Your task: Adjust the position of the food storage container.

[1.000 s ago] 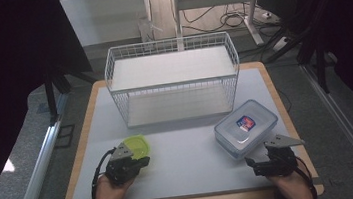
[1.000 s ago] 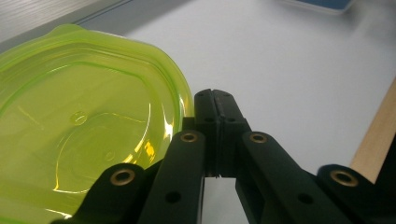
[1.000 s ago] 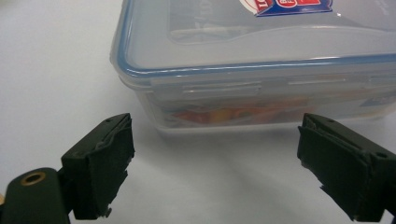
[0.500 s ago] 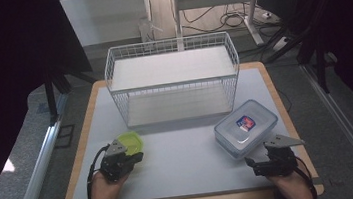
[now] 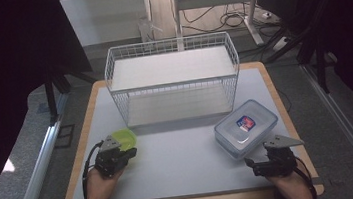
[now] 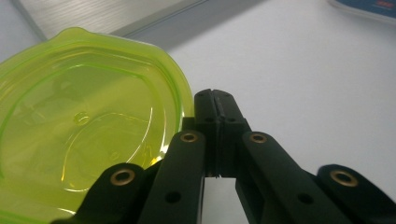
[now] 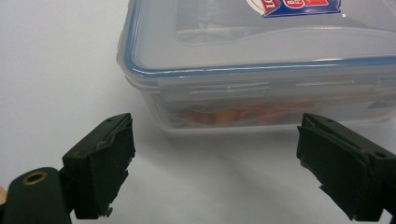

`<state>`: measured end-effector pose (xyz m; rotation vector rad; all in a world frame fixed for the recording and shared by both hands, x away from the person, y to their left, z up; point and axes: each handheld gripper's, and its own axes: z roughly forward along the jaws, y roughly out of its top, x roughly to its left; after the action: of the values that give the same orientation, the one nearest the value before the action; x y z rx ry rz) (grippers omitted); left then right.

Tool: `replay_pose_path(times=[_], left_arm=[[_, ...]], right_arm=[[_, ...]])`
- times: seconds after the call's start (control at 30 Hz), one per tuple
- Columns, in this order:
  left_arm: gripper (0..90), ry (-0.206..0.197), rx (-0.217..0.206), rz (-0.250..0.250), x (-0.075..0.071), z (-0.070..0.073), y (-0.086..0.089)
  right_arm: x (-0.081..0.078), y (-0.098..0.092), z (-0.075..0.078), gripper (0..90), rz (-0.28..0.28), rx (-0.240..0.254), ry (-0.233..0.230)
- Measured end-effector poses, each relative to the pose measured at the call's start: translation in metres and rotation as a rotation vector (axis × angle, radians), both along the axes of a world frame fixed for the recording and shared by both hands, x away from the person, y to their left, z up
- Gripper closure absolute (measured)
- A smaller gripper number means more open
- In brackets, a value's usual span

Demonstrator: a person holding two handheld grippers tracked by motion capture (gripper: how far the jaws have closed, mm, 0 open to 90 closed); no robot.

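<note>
A translucent lime-green plastic container lies on the white table top at the near left. My left gripper is right beside it. In the left gripper view the jaws are pressed together with nothing between them, just off the right rim of the green container. A clear lidded food box with a blue seal and a red-and-blue label sits at the near right. My right gripper is just in front of it. In the right gripper view this gripper stands open, short of the box.
A white wire basket with a raised shelf stands at the middle of the table's far side. The white table top has a wooden border. Cables and stand legs lie on the floor beyond the table.
My left gripper has moved a little to the left, and the green container has shifted left with it. The right gripper and the clear box have stayed where they were.
</note>
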<state>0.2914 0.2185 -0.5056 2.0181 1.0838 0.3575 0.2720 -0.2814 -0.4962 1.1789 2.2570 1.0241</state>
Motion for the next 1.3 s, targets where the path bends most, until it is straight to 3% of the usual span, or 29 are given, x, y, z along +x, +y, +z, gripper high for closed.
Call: replay_pose_path(times=[0.4, 0.63, 0.8, 1.03, 1.1, 1.2, 1.3], left_arm=[[89.9, 0.006, 0.003, 0.045, 0.013, 0.0, 0.016], [85.5, -0.01, -0.02, 0.018, 0.008, 0.003, 0.009], [69.8, -0.049, 0.012, 0.002, -0.001, 0.005, -0.004], [39.7, -0.118, 0.012, -0.02, -0.018, 0.005, -0.013], [34.7, -0.12, 0.019, -0.031, -0.023, 0.004, -0.016], [28.6, -0.131, 0.038, -0.047, -0.026, 0.003, -0.02], [25.0, -0.139, 0.04, -0.065, -0.026, 0.001, -0.023]], right_arm=[[0.0, 0.0, 0.0, 11.4, -0.002, -0.002, 0.001], [0.0, 0.0, 0.0, 11.8, 0.001, -0.002, 0.0], [0.0, -0.002, 0.001, 14.1, -0.004, 0.012, 0.002], [-0.001, -0.005, 0.007, 21.5, -0.027, 0.026, -0.005], [-0.001, -0.007, 0.009, 25.2, -0.032, 0.021, 0.005], [-0.001, -0.009, 0.013, 34.1, -0.035, 0.027, 0.018], [-0.002, -0.01, 0.019, 51.9, -0.018, 0.017, 0.021]])
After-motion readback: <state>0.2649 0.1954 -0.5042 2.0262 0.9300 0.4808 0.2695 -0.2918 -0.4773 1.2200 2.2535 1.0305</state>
